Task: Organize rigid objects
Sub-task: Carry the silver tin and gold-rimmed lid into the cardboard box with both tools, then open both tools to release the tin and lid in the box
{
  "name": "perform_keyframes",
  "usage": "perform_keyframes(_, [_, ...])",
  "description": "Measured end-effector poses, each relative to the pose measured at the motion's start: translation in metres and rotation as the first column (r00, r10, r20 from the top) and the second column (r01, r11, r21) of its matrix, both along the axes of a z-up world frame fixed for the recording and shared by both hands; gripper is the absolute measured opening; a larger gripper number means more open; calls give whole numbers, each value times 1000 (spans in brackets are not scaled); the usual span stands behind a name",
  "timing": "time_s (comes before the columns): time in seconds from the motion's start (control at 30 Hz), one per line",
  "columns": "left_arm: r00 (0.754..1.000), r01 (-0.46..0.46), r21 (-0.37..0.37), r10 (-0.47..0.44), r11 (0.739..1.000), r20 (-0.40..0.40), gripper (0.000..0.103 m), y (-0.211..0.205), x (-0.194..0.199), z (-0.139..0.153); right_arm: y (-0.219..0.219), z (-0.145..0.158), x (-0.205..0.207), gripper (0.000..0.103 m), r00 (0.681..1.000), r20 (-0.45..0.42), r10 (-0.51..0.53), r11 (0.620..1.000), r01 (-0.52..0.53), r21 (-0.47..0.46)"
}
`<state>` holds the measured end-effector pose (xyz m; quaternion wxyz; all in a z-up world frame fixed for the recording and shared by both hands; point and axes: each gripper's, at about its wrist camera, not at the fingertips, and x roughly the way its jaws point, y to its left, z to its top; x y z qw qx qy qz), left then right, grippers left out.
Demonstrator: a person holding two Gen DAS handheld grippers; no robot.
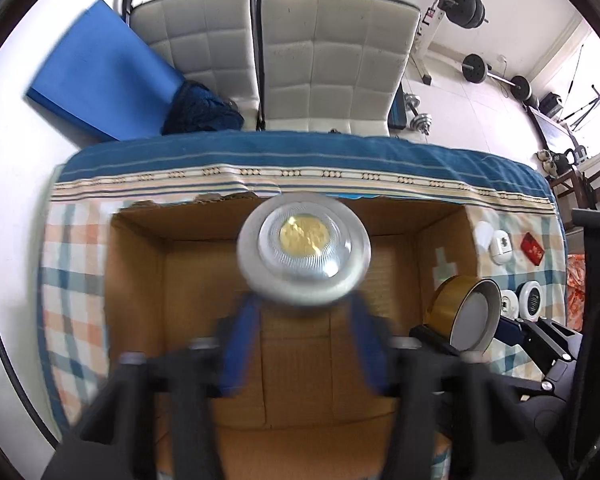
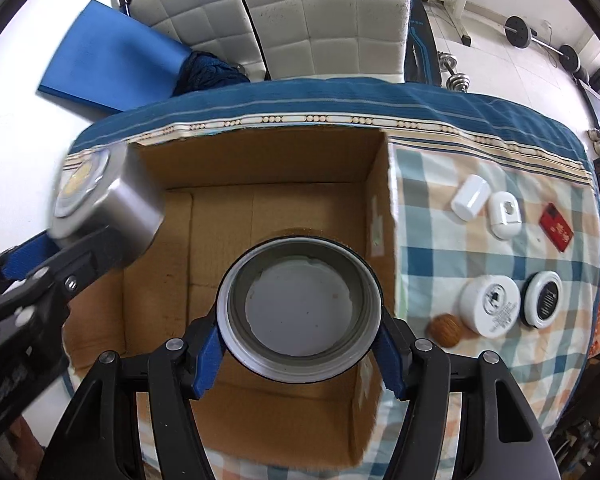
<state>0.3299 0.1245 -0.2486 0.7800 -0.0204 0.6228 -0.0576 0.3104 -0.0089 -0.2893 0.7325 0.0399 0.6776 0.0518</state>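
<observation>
The left tongs (image 1: 304, 312) hang over the open brown cardboard box (image 2: 260, 168), and the round silver metal lamp with a clear lens and a yellow disc inside (image 1: 303, 249) sits at the tips of their blue fingers (image 1: 240, 344). In the left wrist view the picture is smeared, so the contact itself is hard to make out; in the right wrist view the lamp's silver body rests against the black jaw, and the tongs look clamped on it. The lamp faces the left camera lens-first, a broad pale rim around the ribbed glass.

The right tongs (image 2: 300, 340) point straight down into the same box and are clamped on a short round tin with a gold-coloured side and a white-grey rim (image 2: 300, 312). Its blue fingers press the tin's rim on either side. The tin's open mouth faces the camera, showing a flat grey bottom. It is held above the box floor, toward the box's right wall.

The box stands on a desk covered with a checked blue, orange and white cloth (image 2: 440, 248). To the right of the box, on the cloth, lie a white cylinder (image 2: 470, 196), a white rounded case (image 2: 505, 214), a small red packet (image 2: 556, 229), a white round puck with printing (image 2: 492, 306), a black-and-white round disc (image 2: 543, 299) and a brown ball (image 2: 444, 331), all well apart from both tongs. Beyond the desk stand two white padded chairs (image 2: 320, 20).
</observation>
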Motion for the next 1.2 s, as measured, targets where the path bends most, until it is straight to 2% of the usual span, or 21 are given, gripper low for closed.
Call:
perform_keyframes(0.07, [999, -1, -36, -1, 999, -51, 25, 4, 12, -24, 6, -17, 8, 66, 1000, -19, 3, 1000, -3, -4])
perform_keyframes(0.2, [995, -23, -36, 19, 999, -101, 25, 15, 26, -59, 15, -48, 22, 66, 999, -49, -1, 1000, 1, -12])
perform_keyframes(0.27, [992, -30, -35, 25, 999, -125, 25, 20, 30, -70, 21, -59, 29, 66, 999, -36, -7, 998, 5, -56])
perform_keyframes(0.37, [989, -44, -40, 38, 998, -143, 25, 26, 34, -81, 30, -66, 37, 66, 999, -41, -5, 1000, 4, -28])
perform_keyframes(0.73, [989, -51, -36, 45, 998, -141, 26, 31, 35, -83, 32, -120, 56, 67, 992, -123, -30, 999, 26, -38])
perform_keyframes(1.0, [989, -57, -12, 55, 998, -136, 29, 35, 35, -83, 28, -119, 57, 75, 991, -126, -36, 998, 28, -60])
perform_keyframes(1.07, [986, -85, -8, 83, 996, -145, 36, 37, 33, -81, 32, -114, 54, 77, 992, -121, -29, 998, 22, -64])
perform_keyframes(1.17, [983, -114, -9, 111, 993, -147, 39, 44, 29, -76, 33, -105, 46, 85, 993, -116, -22, 998, 15, -59])
perform_keyframes(1.2, [983, -111, -1, 110, 994, -145, 45, 45, 26, -73, 35, -102, 43, 86, 994, -111, -19, 998, 12, -65])
